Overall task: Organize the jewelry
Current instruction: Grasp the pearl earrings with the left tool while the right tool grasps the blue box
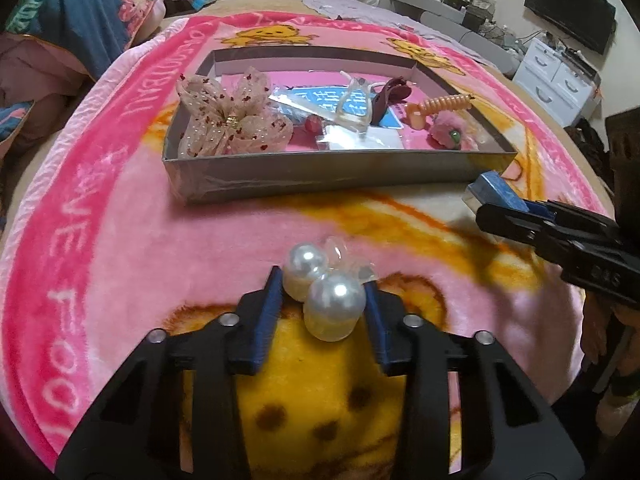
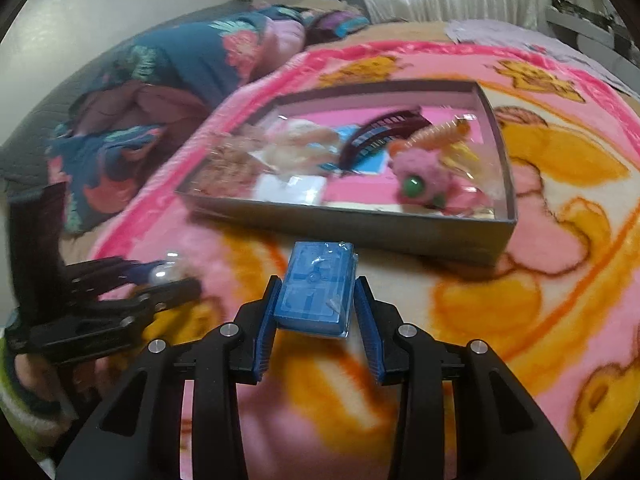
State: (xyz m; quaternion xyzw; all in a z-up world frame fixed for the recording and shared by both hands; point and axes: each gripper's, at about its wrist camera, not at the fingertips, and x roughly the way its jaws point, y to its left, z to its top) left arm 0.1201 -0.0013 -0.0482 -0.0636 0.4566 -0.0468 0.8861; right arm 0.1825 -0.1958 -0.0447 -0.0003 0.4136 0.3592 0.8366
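A pair of large white pearls (image 1: 334, 306) joined to a clear piece sits between the blue pads of my left gripper (image 1: 323, 280), which is shut on it just above the pink blanket. In the right wrist view that left gripper (image 2: 172, 280) shows at the left with a pearl (image 2: 162, 273) in its jaws. My right gripper (image 2: 318, 280) is shut on a small blue wrapped packet (image 2: 316, 296); the left wrist view shows the right gripper (image 1: 492, 206) and the packet (image 1: 498, 190) by the near right corner of the box. The grey shallow box (image 1: 320, 170) (image 2: 360, 228) lies beyond both grippers.
Inside the box lie a lace bow (image 1: 232, 120), a clear clip (image 1: 354, 108), a dark red claw clip (image 1: 390, 92), an orange spiral clip (image 1: 440, 106) and a pink fluffy piece (image 1: 448, 130). Floral bedding (image 1: 80, 12) is piled at the far left. White drawers (image 1: 556, 80) stand at the right.
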